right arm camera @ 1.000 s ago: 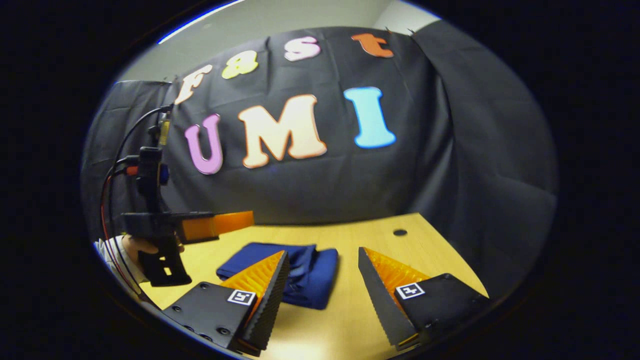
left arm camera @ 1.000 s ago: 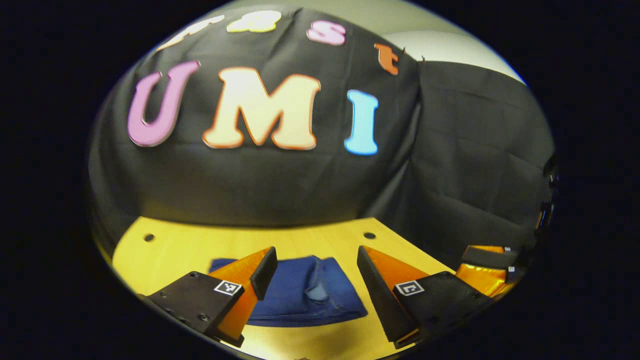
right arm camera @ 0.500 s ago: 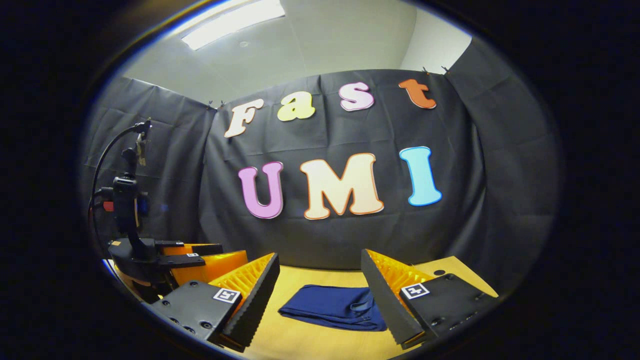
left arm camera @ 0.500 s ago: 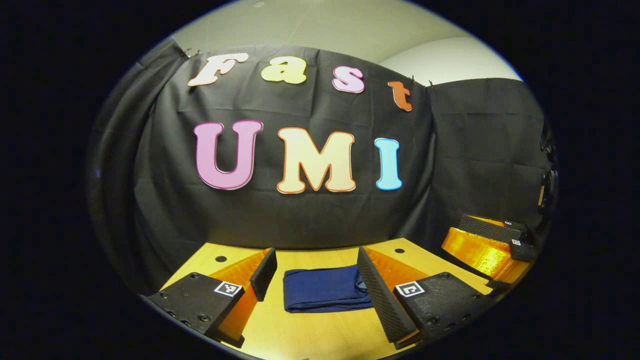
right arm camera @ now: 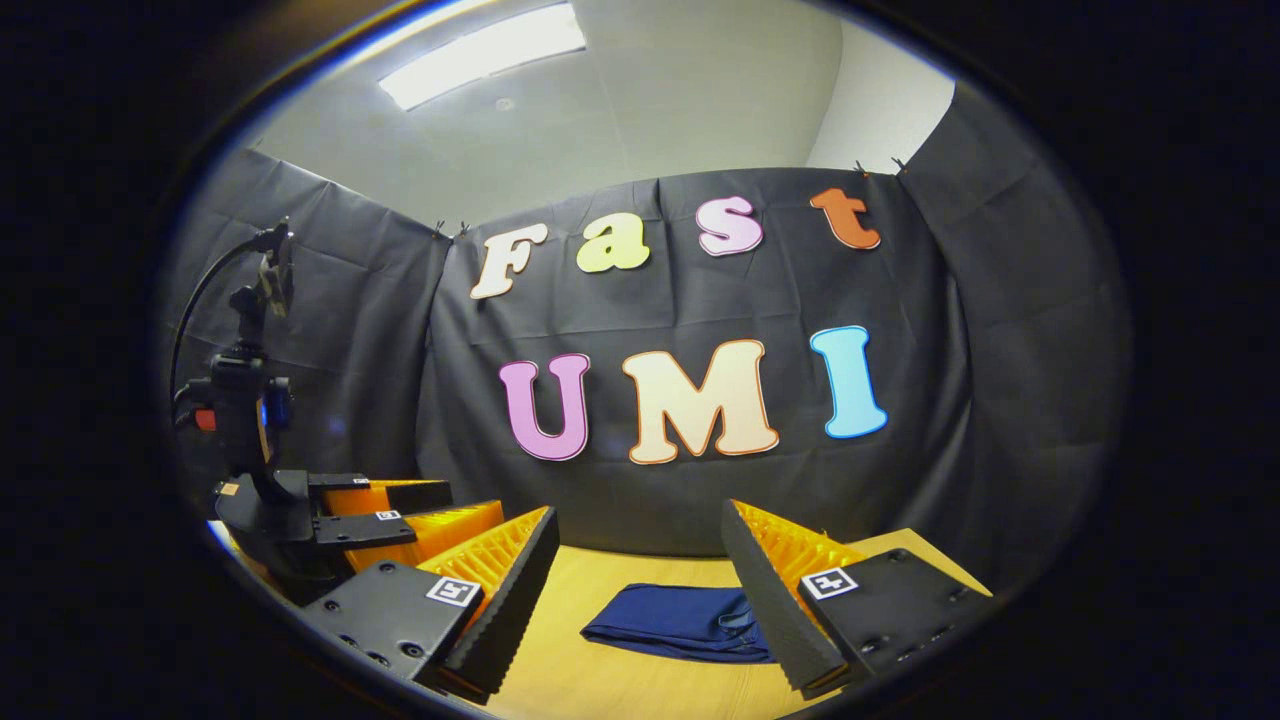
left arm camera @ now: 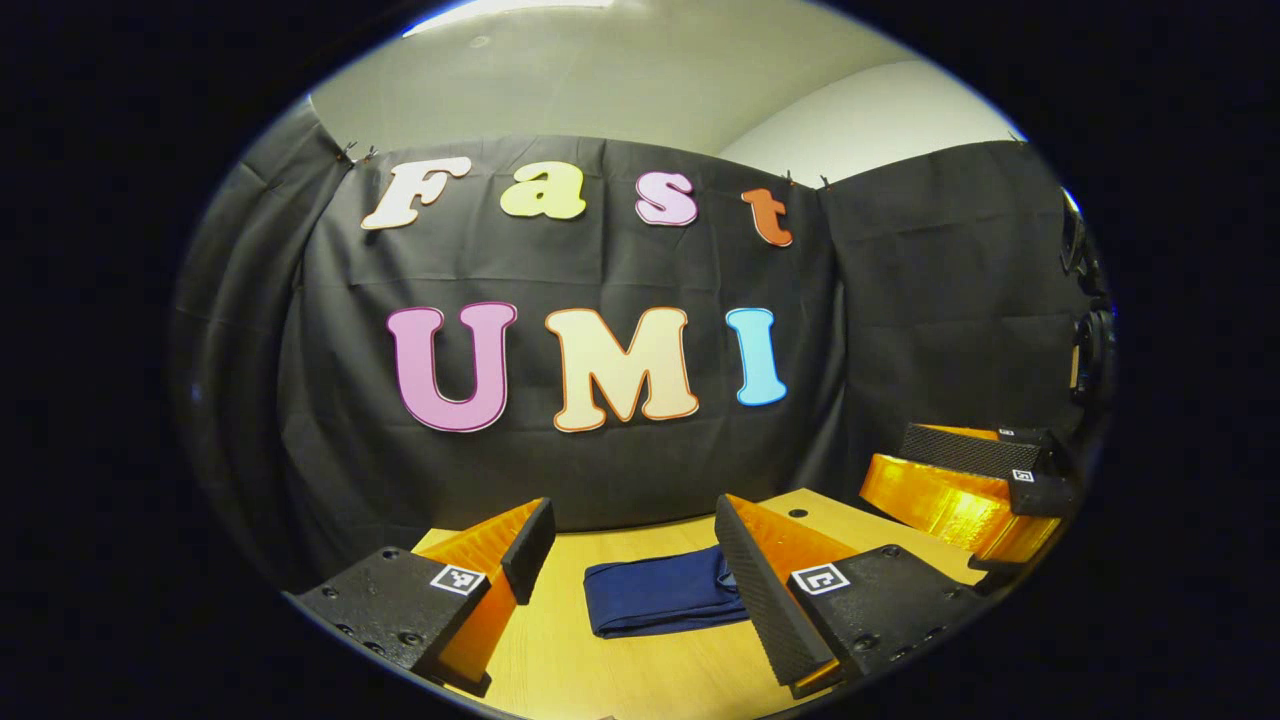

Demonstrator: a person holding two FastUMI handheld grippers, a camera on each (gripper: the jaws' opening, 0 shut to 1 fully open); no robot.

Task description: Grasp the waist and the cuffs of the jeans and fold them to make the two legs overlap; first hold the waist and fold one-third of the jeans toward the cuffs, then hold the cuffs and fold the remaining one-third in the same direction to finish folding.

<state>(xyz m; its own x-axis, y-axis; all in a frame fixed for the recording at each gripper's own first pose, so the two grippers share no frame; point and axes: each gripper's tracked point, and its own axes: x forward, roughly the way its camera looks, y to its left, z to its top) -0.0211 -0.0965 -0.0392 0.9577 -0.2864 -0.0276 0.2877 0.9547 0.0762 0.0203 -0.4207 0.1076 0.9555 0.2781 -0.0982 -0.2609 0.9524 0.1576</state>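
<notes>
The dark blue jeans (left arm camera: 660, 597) lie folded into a small flat packet on the wooden table (left arm camera: 640, 670). In the left gripper view my left gripper (left arm camera: 635, 575) stands open, well back from the packet, with nothing between its fingers. The right gripper (left arm camera: 975, 480) shows at the right edge of that view. In the right gripper view the folded jeans (right arm camera: 675, 622) rest ahead between the open fingers of my right gripper (right arm camera: 640, 590), which holds nothing. The left gripper (right arm camera: 400, 510) sits at the left there.
The black cloth wall (left arm camera: 600, 450) closes the booth behind the table. Round holes (left arm camera: 797, 513) mark the table's far part. A camera mount with cables (right arm camera: 240, 400) rises above the left gripper in the right gripper view.
Both grippers have pulled back and tilted up from the folded jeans, so the packet looks smaller and farther. The jeans have stayed in place.
</notes>
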